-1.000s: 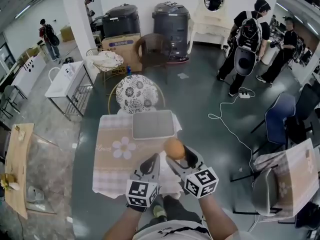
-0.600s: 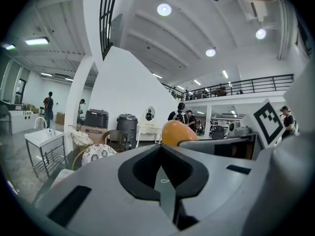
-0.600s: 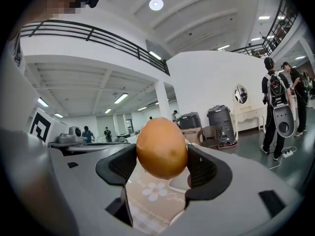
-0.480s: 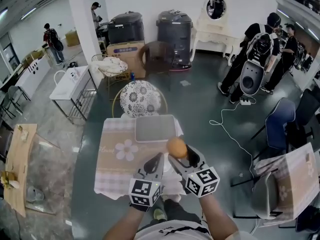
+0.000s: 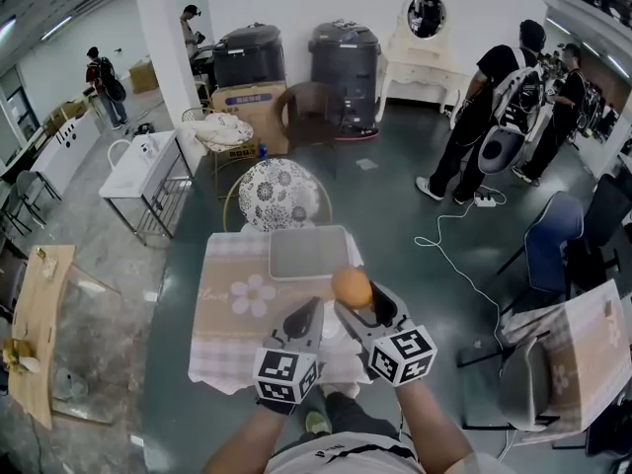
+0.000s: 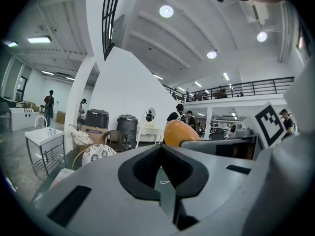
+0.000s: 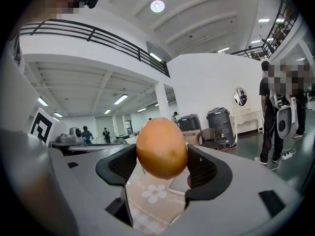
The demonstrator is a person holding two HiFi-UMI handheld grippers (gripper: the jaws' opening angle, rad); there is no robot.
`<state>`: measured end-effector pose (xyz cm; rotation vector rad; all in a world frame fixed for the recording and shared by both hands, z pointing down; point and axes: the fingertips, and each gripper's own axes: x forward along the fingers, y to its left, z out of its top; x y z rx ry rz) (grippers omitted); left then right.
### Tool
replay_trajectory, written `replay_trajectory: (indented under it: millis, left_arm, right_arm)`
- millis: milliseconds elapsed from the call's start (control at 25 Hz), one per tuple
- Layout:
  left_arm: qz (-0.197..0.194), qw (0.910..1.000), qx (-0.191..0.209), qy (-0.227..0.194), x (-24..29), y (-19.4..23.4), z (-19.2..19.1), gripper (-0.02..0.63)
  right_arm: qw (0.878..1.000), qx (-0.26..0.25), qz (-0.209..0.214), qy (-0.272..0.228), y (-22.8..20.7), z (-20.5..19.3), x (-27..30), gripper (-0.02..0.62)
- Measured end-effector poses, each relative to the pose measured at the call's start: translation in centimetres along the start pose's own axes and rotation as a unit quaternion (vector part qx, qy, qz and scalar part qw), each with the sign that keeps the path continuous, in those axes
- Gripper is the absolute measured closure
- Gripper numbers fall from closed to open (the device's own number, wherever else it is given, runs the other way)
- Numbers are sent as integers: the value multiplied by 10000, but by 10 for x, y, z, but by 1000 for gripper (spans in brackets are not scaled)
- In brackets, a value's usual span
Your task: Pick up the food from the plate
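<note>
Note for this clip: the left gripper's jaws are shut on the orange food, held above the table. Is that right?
Not quite: it is the right gripper whose jaws are shut on the orange food, held above the table. The right gripper view shows it; the left gripper has its jaws together, nothing between.

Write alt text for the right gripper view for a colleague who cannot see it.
The right gripper is shut on an orange, egg-shaped food, held above a flowered tablecloth. Behind is a large hall with two dark bins and a person standing at the right.
</note>
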<state>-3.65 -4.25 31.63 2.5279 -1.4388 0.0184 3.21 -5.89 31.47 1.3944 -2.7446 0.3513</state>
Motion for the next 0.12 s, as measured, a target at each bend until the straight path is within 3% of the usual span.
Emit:
replay_trajectory:
  millis: [120]
  left_arm:
    - [2, 10000, 18, -14, -2, 0, 1, 600]
  right_arm:
    - [10000, -17, 5, -10, 2, 1, -1, 281]
